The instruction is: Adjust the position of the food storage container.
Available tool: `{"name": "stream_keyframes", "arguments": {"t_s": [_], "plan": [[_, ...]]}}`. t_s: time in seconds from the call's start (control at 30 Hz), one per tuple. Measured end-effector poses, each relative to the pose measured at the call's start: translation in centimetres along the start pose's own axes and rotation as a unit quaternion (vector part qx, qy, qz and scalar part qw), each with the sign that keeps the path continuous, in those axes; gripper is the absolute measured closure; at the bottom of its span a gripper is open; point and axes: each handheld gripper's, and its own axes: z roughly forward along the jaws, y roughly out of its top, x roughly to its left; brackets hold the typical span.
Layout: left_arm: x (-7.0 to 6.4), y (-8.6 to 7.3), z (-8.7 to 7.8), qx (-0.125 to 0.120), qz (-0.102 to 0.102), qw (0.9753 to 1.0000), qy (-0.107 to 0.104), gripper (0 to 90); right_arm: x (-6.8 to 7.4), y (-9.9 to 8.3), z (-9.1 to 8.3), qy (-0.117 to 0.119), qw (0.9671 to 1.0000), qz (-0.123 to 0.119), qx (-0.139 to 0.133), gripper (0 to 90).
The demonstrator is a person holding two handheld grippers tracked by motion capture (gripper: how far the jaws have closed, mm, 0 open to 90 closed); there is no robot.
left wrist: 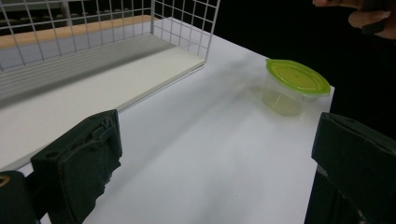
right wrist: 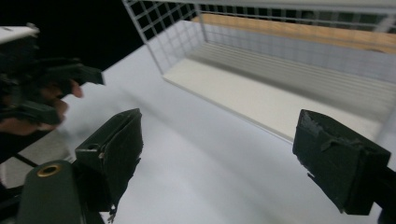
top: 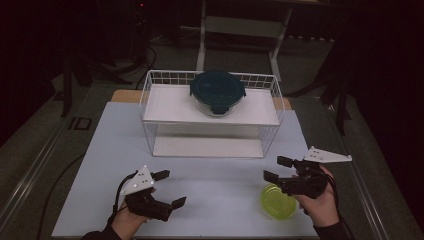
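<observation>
A small clear tub with a lime-green lid [top: 278,201] [left wrist: 294,84] sits near the table's front right corner. My right gripper [top: 278,168] [right wrist: 233,154] hovers just above and left of it, open, jaws empty. My left gripper [top: 170,188] [left wrist: 215,158] is open at the front left, nothing between its jaws, pointing across the table at the green-lidded tub. A round glass container with a dark teal lid [top: 217,92] stands on the top shelf of a white wire rack [top: 150,100] [left wrist: 184,21] [right wrist: 154,28].
The rack has a white lower shelf [top: 207,146] [left wrist: 93,88] [right wrist: 261,98] with nothing on it. A white table [top: 220,175] lies between the grippers and the rack. Dark floor and furniture legs lie beyond the table edges.
</observation>
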Motion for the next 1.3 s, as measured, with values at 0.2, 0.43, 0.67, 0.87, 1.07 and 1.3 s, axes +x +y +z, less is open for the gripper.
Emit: {"name": "stream_keyframes", "arguments": {"t_s": [0.2, 0.43, 0.67, 0.87, 1.07, 1.3], "plan": [[0.1, 0.0, 0.0, -0.007, -0.003, 1.0000, -0.005, 1.2, -1.5, -2.4, -1.5, -0.035, 0.9993, 0.003, 0.008, 27.8], [0.1, -0.1, -0.1, -0.009, -0.001, 0.9999, -0.005, 1.2, -3.0, -5.0, -3.1, -0.073, 0.9968, 0.020, 0.026, 49.1], [0.1, 0.0, -0.2, -0.011, 0.000, 0.9999, -0.005, 1.2, -4.0, -7.4, -4.5, -0.105, 0.9930, 0.037, 0.039, 65.1], [0.1, 0.0, -0.2, -0.012, 0.001, 0.9999, -0.004, 1.2, -4.6, -8.9, -5.1, -0.125, 0.9895, 0.043, 0.058, 73.1], [0.1, 0.0, -0.2, -0.012, 0.002, 0.9999, -0.003, 1.2, -5.4, -10.9, -5.6, -0.136, 0.9848, 0.069, 0.083, 84.5], [0.0, 0.0, -0.1, -0.010, 0.004, 0.9999, -0.004, 1.2, -5.4, -13.0, -4.5, -0.122, 0.9820, 0.080, 0.120, 90.0]]}}
